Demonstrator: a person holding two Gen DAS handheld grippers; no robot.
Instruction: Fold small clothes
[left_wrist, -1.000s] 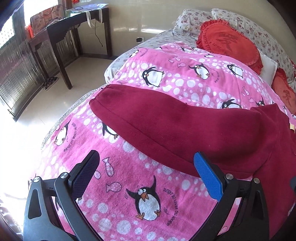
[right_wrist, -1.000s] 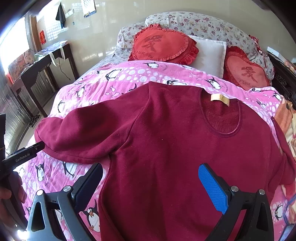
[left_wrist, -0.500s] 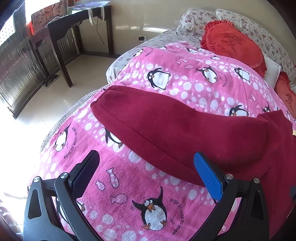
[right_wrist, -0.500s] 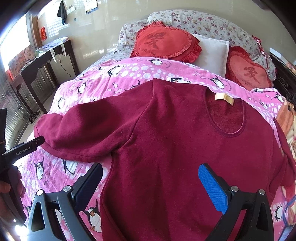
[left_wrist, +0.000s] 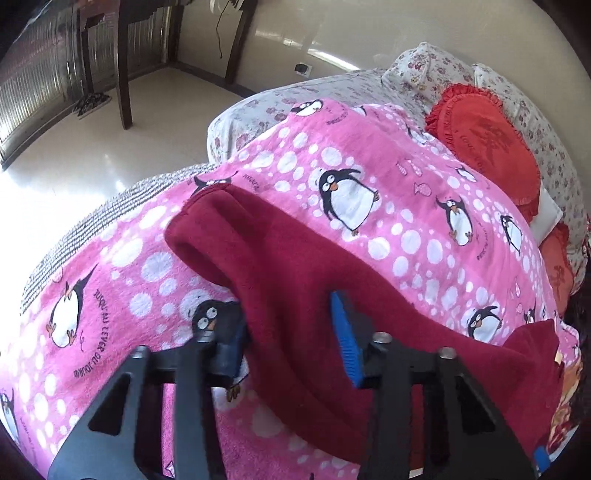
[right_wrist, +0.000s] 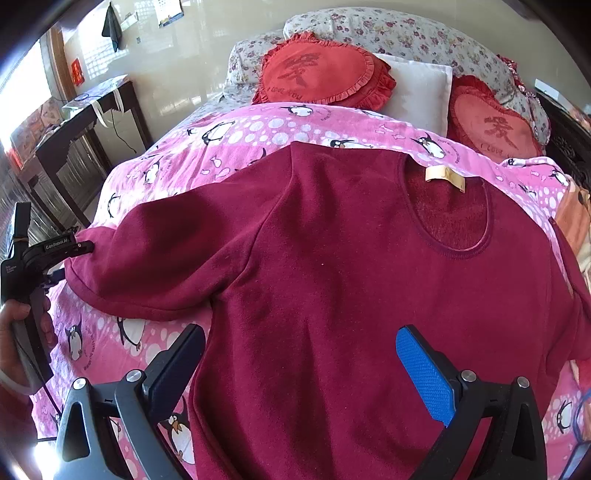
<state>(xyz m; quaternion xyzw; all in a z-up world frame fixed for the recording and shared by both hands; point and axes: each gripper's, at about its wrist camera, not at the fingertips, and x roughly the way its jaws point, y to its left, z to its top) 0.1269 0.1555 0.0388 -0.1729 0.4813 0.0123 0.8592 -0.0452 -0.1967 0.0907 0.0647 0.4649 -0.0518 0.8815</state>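
Observation:
A dark red long-sleeved sweater (right_wrist: 351, 280) lies flat, front up, on a pink penguin blanket (right_wrist: 258, 129). Its left sleeve (left_wrist: 280, 266) stretches out toward the bed's left edge. My left gripper (left_wrist: 288, 332) has its jaws part-closed around the sleeve's lower edge near the cuff; the cloth sits between the pads. It also shows in the right wrist view (right_wrist: 62, 251) at the cuff, held by a hand. My right gripper (right_wrist: 299, 365) is open and empty above the sweater's lower body.
Two red heart cushions (right_wrist: 321, 74) and floral pillows (right_wrist: 388, 33) lie at the bed's head. A dark wooden table (right_wrist: 85, 122) stands left of the bed over a shiny floor (left_wrist: 92, 155). Orange cloth (right_wrist: 576, 221) lies at the right edge.
My left gripper has moved forward onto the sleeve and its jaws have narrowed around the sleeve's edge. The right gripper has stayed open above the sweater's body.

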